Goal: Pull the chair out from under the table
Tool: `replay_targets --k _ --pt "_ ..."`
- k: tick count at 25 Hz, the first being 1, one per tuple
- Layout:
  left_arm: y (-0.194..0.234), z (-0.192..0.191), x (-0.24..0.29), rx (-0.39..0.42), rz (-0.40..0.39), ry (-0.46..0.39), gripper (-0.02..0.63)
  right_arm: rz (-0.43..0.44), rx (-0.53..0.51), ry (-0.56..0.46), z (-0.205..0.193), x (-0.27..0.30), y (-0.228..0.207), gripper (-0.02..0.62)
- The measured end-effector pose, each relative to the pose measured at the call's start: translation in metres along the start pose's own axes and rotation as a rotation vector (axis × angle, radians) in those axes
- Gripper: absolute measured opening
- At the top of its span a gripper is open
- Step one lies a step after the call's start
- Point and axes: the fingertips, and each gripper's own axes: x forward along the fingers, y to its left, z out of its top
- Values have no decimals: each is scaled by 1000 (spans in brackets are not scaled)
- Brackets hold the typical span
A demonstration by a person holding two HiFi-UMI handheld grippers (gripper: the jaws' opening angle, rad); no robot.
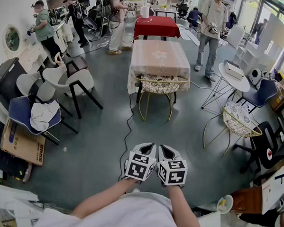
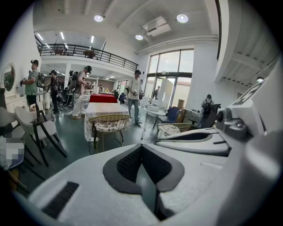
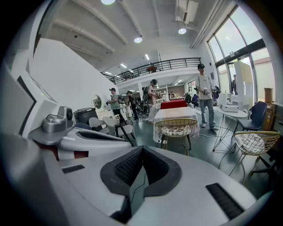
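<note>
A gold wire chair [image 1: 157, 87] with a patterned cushion is pushed in at the near end of a table [image 1: 160, 59] that has a pale pink cloth. Both grippers hang side by side over the grey floor, well short of the chair and aimed toward it. The left gripper [image 1: 149, 146] is shut with nothing in it, and so is the right gripper [image 1: 163, 148]. In the left gripper view the dark pads meet [image 2: 141, 149], with the chair [image 2: 108, 123] far ahead. In the right gripper view the pads also meet [image 3: 142, 151], and the chair [image 3: 177, 127] stands ahead.
A black cable [image 1: 128, 129] runs over the floor between me and the chair. A second wire chair [image 1: 239, 121] and a round white table [image 1: 233, 72] stand to the right. White chairs [image 1: 67, 80] and a blue chair [image 1: 35, 114] are on the left. People stand at the back.
</note>
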Motion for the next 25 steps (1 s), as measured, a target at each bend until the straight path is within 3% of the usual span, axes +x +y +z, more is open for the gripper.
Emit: replay_targets --k 17,25 --pt "29 -11 -26 -19 34 -8 5 40 -14 11 -3 8 38 3" --pt "34 -14 -9 -23 41 22 5 47 13 34 -8 21 25 3"
